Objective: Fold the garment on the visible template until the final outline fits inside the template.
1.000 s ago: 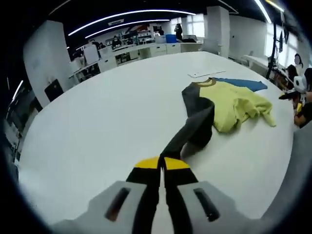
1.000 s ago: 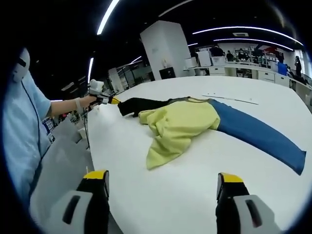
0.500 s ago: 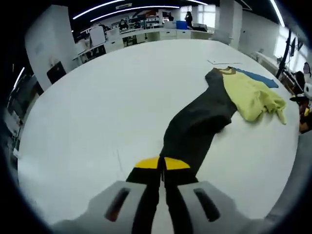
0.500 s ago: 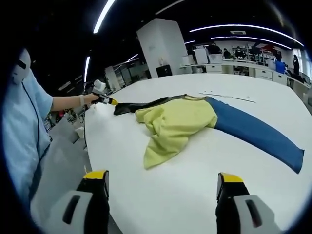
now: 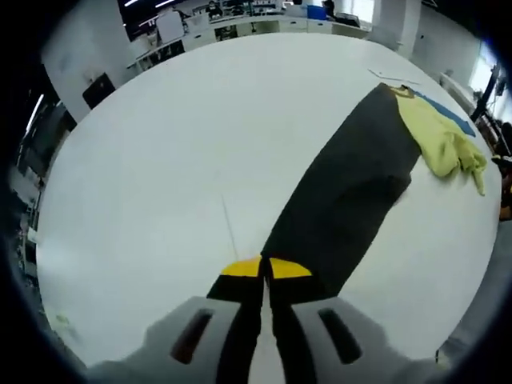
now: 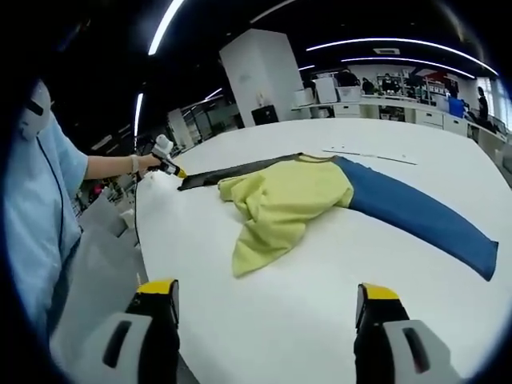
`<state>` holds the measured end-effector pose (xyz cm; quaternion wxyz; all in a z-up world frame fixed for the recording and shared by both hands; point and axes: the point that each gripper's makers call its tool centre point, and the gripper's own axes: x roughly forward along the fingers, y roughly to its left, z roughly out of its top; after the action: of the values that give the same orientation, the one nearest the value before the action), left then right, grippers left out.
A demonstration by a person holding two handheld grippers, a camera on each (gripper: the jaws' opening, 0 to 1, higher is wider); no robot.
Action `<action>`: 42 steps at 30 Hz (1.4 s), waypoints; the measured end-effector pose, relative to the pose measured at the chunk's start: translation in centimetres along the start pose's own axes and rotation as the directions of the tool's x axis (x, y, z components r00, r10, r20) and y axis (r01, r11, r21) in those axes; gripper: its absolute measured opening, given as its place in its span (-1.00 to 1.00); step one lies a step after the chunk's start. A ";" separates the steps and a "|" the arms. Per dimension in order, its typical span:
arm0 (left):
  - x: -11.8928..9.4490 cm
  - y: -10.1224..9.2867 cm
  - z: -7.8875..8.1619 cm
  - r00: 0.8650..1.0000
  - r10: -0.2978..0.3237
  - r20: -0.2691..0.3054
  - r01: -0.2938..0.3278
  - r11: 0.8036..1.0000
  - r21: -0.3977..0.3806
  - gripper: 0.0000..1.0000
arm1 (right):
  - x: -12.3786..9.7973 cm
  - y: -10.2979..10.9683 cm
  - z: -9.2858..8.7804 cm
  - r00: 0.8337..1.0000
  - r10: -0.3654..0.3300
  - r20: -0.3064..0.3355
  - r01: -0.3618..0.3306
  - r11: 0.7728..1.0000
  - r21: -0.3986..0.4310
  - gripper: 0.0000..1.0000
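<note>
In the left gripper view the left gripper (image 5: 266, 268) has its yellow-tipped fingers (image 5: 241, 267) pressed together on the end of the dark sleeve (image 5: 346, 188), which runs flat and straight away from them across the white surface (image 5: 176, 136). Just beside the fingers a thin pale line (image 5: 230, 228) marks the surface. At the sleeve's far end lies the bunched yellow body (image 5: 442, 138) of the garment, with a strip of the blue sleeve (image 5: 450, 116) past it.

In the right gripper view the right gripper (image 6: 266, 293) has its fingers (image 6: 158, 286) wide apart over bare surface, holding nothing. Ahead of them the garment (image 6: 288, 200) lies crumpled, its blue sleeve stretched out flat to one side, the dark one to the other, where the left gripper pinches its end in the person's hand (image 6: 142, 164). A light blue shirt sleeve (image 6: 36, 216) stands close beside the fingers. Far off are a white pillar (image 6: 258, 76), benches with equipment, and ceiling light strips (image 6: 404, 44).
</note>
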<state>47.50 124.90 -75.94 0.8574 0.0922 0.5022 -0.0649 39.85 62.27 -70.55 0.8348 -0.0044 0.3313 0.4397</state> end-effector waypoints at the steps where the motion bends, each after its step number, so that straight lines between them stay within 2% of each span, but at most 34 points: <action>1: 0.0 0.2 0.1 1.000 0.006 0.004 -0.006 1.000 -0.003 -1.00 | 0.0 0.0 0.0 1.000 0.000 -0.001 0.000 1.000 0.001 0.84; 3: 0.0 0.6 0.3 1.000 0.004 0.015 -0.003 1.000 -0.021 -1.00 | 0.2 0.1 -0.2 1.000 0.005 -0.003 -0.005 1.000 0.006 0.84; 7: 0.5 1.1 0.8 0.999 0.028 0.015 -0.028 1.000 -0.005 -1.00 | 0.3 0.1 -0.1 1.000 0.007 -0.004 -0.007 1.000 0.006 0.84; 11: 1.1 1.4 0.6 0.999 0.034 -0.005 -0.034 0.999 -0.008 -1.00 | 0.2 0.1 0.3 1.000 0.005 0.003 -0.005 1.000 0.001 0.84; 20: 1.6 1.9 0.7 0.998 0.058 -0.007 -0.058 0.998 0.004 -1.00 | -0.4 -1.0 1.1 0.999 -0.039 0.029 0.040 0.999 -0.014 0.91; 25: 1.5 2.3 1.0 0.997 0.074 0.031 -0.073 0.997 -0.031 -1.00 | -0.5 -0.9 1.0 0.999 -0.047 0.029 0.047 0.999 -0.016 0.97; 29: 1.2 2.2 1.3 0.995 0.082 0.054 -0.082 0.997 0.001 -0.99 | -0.5 -0.8 0.8 0.999 -0.046 0.022 0.047 0.999 -0.015 0.97; 32: 0.7 2.2 1.7 0.992 0.087 0.086 -0.087 0.996 -0.008 -0.81 | -0.5 -0.8 0.7 0.999 -0.043 0.025 0.043 0.999 -0.006 0.96; 35: 0.3 2.4 2.0 0.988 0.110 0.109 -0.110 0.994 -0.002 -0.52 | -0.4 -0.7 0.6 0.999 -0.039 0.024 0.039 0.999 -0.006 0.96; 37: 0.3 2.0 2.4 0.987 0.086 0.134 -0.094 0.994 0.057 -0.32 | -0.3 -0.7 0.7 0.999 -0.036 0.026 0.036 0.999 -0.007 0.96; 39: -0.2 1.1 2.2 0.987 0.069 0.142 -0.079 0.994 0.071 -0.24 | -0.3 -0.7 0.7 0.999 -0.034 0.026 0.034 0.999 -0.008 0.96; 42: -0.8 0.3 2.9 0.978 0.033 0.204 -0.054 0.993 0.102 -0.10 | -0.3 -0.7 0.7 0.999 -0.031 0.030 0.031 1.000 -0.007 0.96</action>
<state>49.62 124.53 -73.79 0.8990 0.1417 0.4062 -0.0818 40.58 61.85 -70.05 0.8463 -0.0059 0.3172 0.4280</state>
